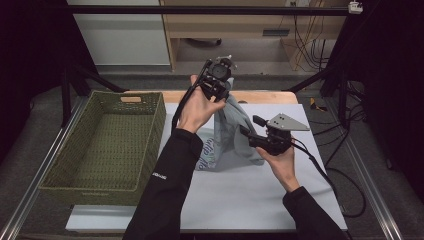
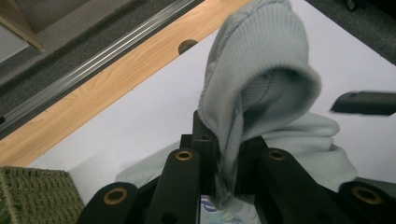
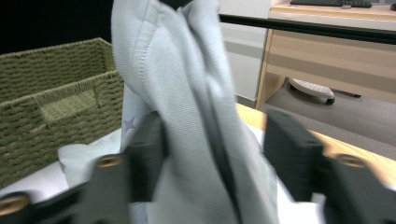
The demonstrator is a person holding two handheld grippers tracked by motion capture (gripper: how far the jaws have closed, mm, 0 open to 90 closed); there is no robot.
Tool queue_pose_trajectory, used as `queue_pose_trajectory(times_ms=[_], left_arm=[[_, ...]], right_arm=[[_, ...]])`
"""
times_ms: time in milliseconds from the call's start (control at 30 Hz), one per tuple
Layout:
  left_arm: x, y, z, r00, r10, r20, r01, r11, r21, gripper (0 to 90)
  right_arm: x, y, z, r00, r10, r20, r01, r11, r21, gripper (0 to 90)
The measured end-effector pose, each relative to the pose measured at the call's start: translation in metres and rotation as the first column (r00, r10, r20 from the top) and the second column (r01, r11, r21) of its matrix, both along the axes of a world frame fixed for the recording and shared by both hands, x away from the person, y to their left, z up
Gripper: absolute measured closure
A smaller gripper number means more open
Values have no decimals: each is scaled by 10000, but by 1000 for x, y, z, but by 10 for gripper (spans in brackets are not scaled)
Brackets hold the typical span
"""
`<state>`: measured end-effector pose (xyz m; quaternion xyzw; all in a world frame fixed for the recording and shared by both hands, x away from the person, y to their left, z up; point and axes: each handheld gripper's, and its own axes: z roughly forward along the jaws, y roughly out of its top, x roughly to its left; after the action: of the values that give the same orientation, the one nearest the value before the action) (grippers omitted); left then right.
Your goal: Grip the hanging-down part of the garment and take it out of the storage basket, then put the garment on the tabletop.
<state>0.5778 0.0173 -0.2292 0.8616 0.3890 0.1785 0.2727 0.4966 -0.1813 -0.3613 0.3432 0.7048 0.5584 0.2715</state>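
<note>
Lifting a pale grey-blue knitted garment (image 1: pixel 231 131) above the white table sheet (image 1: pixel 260 195), with the left hand (image 1: pixel 199 107) raised high near the table's far edge and turned so the left gripper (image 1: pixel 218 82) points downward, clenched on a fold of the cloth at its top. Seen in the left gripper view, pinching the ribbed fabric (image 2: pixel 254 88) tight between the black jaws, a hood-like loop bulging out beyond them. Reaching in lower from the right, the right hand (image 1: pixel 280 159) cradling the right gripper (image 1: pixel 248 131), its grey three-cornered plate up and its jaws spread to either side of the hanging cloth; in the right gripper view, the garment (image 3: pixel 187 107) draping between the parted jaws, not gripped. Showing printed blue lettering on the garment's lower front in the high view, too small and creased to read, plus small white marking on the dark left sleeve (image 1: pixel 162 195), equally unreadable. Standing at the left of the table, a green woven basket (image 1: pixel 60 170) with a cut-out handle; beyond, a wooden table edge (image 1: pixel 260 96) and cables (image 1: pixel 307 45) on the floor.
</note>
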Motion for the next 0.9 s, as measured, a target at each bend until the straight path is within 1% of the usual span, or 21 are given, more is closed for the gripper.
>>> queue_pose_trajectory(times_ms=[33, 67, 100, 133, 167, 200, 233, 267, 300, 333, 367, 433, 467, 500, 567, 633, 700, 767, 800, 900], left_arm=[[0, 1, 0, 10000, 7, -3, -7, 10000, -42, 814], [0, 2, -1, 10000, 29, 26, -28, 10000, -92, 813], [0, 3, -1, 10000, 7, -9, -7, 10000, -94, 813], [0, 3, -2, 10000, 32, -3, -32, 9999, -133, 813], [0, 3, -2, 10000, -1, -18, 1, 10000, -83, 813], [0, 4, -3, 10000, -26, -30, 26, 10000, -59, 813], [0, 3, -4, 10000, -20, -36, 20, 10000, -71, 813], [0, 3, -5, 10000, -39, -42, 39, 10000, -20, 813], [0, 3, -5, 10000, -44, -38, 44, 10000, -40, 813], [0, 2, -6, 10000, -22, -24, 22, 10000, -53, 813], [0, 2, -6, 10000, -58, -47, 58, 10000, -36, 813], [0, 2, -7, 10000, -51, -39, 51, 10000, -38, 813], [0, 1, -7, 10000, -73, -55, 72, 10000, -51, 813], [0, 0, -8, 10000, -81, -49, 81, 9999, -65, 813], [0, -1, -8, 9999, -97, -39, 96, 9999, -68, 813], [0, -2, -9, 9999, -125, -53, 125, 9999, -61, 813], [-1, -2, -10, 9999, -142, -65, 142, 9999, -77, 812], [0, -2, -11, 9999, -145, -77, 145, 9999, -60, 812], [0, -2, -11, 9998, -155, -83, 155, 9999, -65, 812], [0, -2, -13, 9998, -188, -95, 187, 9997, -149, 812]], right_arm=[[-5, -4, 0, 9996, -265, -52, 265, 9996, 31, 175], [-6, -6, 0, 9993, -372, -4, 372, 9993, 13, 136], [-7, -10, -1, 9994, -335, 134, 335, 9994, -53, 91], [-7, -10, -1, 9994, -335, 134, 335, 9994, -53, 91], [-10, -13, -2, 9986, -529, 25, 529, 9986, 19, 44], [-12, -15, -3, 9979, -635, 90, 633, 9978, 206, 27], [-15, -19, -5, 9979, -633, 158, 630, 9979, 149, 12], [-21, -25, -9, 9964, -843, 102, 842, 9963, 176, 6], [-21, -25, -9, 9964, -843, 102, 842, 9963, 176, 6], [-27, -30, -13, 9960, -888, 82, 886, 9958, 236, 6], [-27, -30, -13, 9960, -888, 82, 886, 9958, 236, 6], [-32, -34, -17, 9951, -975, 166, 971, 9950, 240, 6], [-36, -35, -19, 9951, -981, 94, 978, 9948, 299, 6], [-38, -37, -21, 9945, -1032, 170, 1026, 9943, 302, 6], [-43, -40, -24, 9960, -895, -34, 895, 9951, 429, 6], [-48, -42, -28, 9961, -883, -73, 886, 9940, 635, 6], [-53, -46, -34, 9947, -1031, 41, 1028, 9936, 458, 6], [-55, -46, -36, 9949, -1007, 54, 1003, 9935, 533, 6], [-57, -47, -36, 9952, -976, -59, 978, 9935, 582, 6], [-60, -50, -40, 9953, -964, 124, 955, 9936, 599, 6]])
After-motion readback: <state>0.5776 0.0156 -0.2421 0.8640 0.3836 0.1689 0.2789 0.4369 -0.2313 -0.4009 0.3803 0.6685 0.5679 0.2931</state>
